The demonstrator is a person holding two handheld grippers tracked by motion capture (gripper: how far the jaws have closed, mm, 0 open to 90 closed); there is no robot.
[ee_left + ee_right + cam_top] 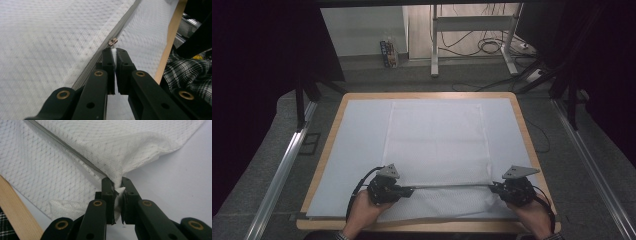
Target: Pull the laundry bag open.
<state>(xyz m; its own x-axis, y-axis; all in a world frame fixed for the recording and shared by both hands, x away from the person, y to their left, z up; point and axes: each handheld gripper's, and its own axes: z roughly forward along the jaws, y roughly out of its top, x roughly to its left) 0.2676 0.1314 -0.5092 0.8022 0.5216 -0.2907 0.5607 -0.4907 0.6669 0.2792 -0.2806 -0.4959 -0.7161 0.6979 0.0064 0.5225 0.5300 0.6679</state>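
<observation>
White mesh fabric cover [437,145], zippered, flat on wooden tabletop [526,131]. Left tool [114,53] clamped on small metal zipper pull [113,41]; right tool [116,185] clamped on cover's bunched corner.

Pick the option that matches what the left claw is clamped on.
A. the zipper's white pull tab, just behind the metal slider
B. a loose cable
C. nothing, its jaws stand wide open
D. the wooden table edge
A: in the left gripper view the left claw is shut on the white pull tab, with the metal slider sitting on the zipper of the white mesh cover just beyond its tips.
</observation>
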